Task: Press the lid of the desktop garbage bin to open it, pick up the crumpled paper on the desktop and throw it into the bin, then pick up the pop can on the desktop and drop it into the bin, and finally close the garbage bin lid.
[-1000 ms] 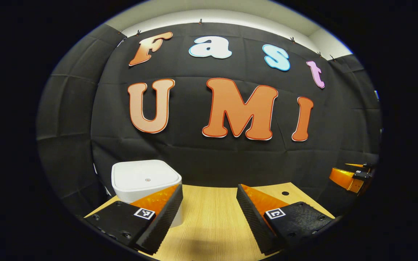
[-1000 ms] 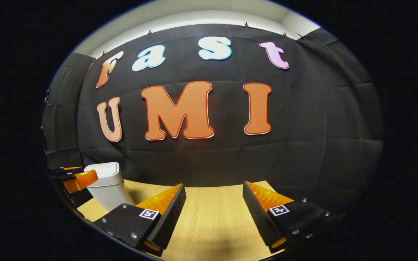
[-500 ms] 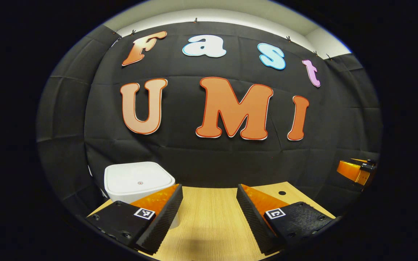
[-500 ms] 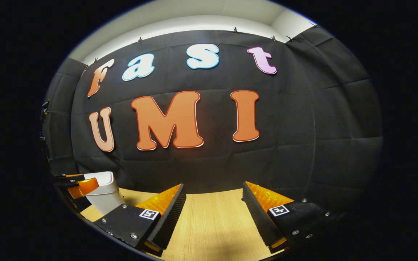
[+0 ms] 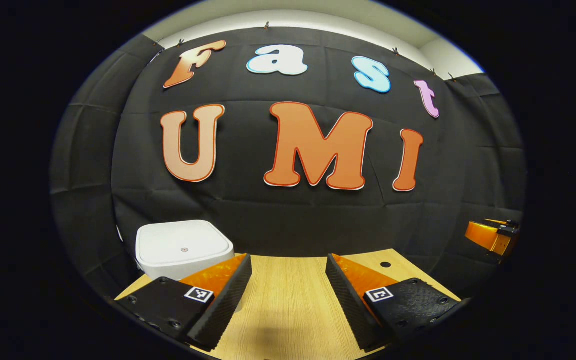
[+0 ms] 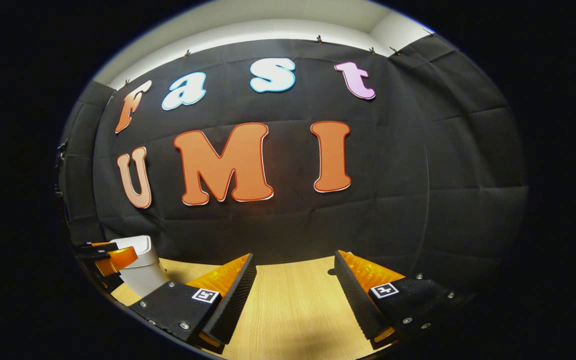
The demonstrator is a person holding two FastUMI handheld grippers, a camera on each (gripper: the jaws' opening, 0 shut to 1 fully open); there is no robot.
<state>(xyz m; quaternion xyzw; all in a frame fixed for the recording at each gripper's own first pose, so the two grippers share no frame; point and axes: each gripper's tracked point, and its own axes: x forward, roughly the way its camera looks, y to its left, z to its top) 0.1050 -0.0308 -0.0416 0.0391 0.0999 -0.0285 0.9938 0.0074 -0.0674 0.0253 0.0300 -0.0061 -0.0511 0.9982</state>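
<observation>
A: Garbage bin [image 5: 184, 248], white, square with rounded corners, lid down flat, small round mark at the lid's centre. Where does it stand?

B: Near the tabletop's [image 5: 288, 300] far left corner, close to the black cloth wall [image 5: 288, 220]; in the right gripper view it sits at the left edge [image 6: 140, 270].

A: Tabletop entry?

B: Light wood grain, one small dark round hole [image 5: 385, 264] near its far right edge.

A: Left gripper [image 5: 288, 295]?

B: Fingers spread wide, nothing between them, above the tabletop's near middle; the bin stands just beyond its left finger.

A: Right gripper [image 6: 294, 295]?

B: Fingers likewise apart and holding nothing, over bare wood. In the left gripper view it shows at the far right [image 5: 490, 235], off past the tabletop's right edge.
</observation>
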